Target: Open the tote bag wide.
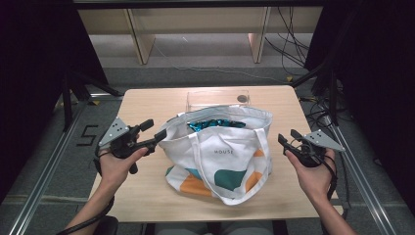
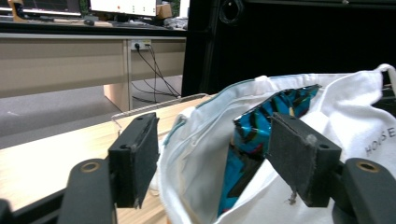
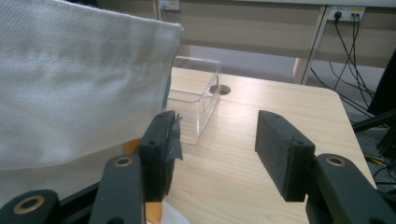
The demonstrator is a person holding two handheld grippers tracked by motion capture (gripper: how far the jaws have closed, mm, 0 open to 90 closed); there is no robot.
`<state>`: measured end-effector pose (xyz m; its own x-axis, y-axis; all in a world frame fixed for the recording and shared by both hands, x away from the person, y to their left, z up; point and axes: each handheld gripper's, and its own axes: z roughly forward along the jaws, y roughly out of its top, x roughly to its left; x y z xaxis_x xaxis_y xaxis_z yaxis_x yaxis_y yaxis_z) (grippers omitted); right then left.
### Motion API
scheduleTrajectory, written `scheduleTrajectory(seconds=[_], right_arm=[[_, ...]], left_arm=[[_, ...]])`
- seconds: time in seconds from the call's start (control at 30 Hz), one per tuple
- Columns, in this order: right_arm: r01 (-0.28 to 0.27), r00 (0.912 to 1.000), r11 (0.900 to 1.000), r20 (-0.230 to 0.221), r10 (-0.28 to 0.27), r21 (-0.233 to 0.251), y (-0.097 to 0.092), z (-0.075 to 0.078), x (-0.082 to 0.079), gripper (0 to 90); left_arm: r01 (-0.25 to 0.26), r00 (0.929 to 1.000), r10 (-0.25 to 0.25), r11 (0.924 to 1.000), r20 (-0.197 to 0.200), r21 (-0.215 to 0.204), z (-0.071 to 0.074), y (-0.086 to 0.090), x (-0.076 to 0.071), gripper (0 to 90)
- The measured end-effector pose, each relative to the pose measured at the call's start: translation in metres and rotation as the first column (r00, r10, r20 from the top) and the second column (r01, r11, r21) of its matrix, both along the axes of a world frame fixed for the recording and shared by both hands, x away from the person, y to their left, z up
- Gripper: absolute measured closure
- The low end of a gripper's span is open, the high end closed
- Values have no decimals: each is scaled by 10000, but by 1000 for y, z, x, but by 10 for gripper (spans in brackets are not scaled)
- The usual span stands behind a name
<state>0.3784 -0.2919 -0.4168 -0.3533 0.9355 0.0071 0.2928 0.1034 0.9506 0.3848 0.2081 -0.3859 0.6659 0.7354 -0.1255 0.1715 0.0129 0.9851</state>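
Note:
A white tote bag (image 1: 222,156) with teal and orange shapes stands open in the middle of the wooden table (image 1: 142,196). A shiny blue packet (image 1: 215,124) lies inside it. My left gripper (image 1: 152,131) is at the bag's left rim, open. In the left gripper view its jaws (image 2: 215,154) straddle the bag's rim (image 2: 196,135) without pressing on it, and the blue packet (image 2: 261,126) shows beyond. My right gripper (image 1: 288,137) hovers open just right of the bag. In the right gripper view it (image 3: 219,149) holds nothing, with the bag's cloth (image 3: 70,84) close by its left jaw.
A clear plastic box (image 1: 218,98) stands behind the bag near the table's far edge, next to a round hole (image 1: 242,98) in the tabletop. The same clear box (image 3: 198,100) lies ahead of the right gripper. Black frame rails and cables run along both sides of the table.

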Motion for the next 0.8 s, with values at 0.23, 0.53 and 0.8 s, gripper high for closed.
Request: scheduleTrajectory(seconds=[0.23,0.53,0.8], right_arm=[[-58,9998,10000,-180,59,41,-4,-1,1,487],[369,9992,9987,-150,-364,352,1,1,0,488],[209,9996,9997,-173,-207,109,0,2,-1,488]], left_arm=[[384,9992,-384,9993,75,7,6,-10,1,402],[875,9959,-883,9955,218,361,13,-24,-1,465],[1957,9803,-1973,9765,88,902,15,-51,-1,538]])
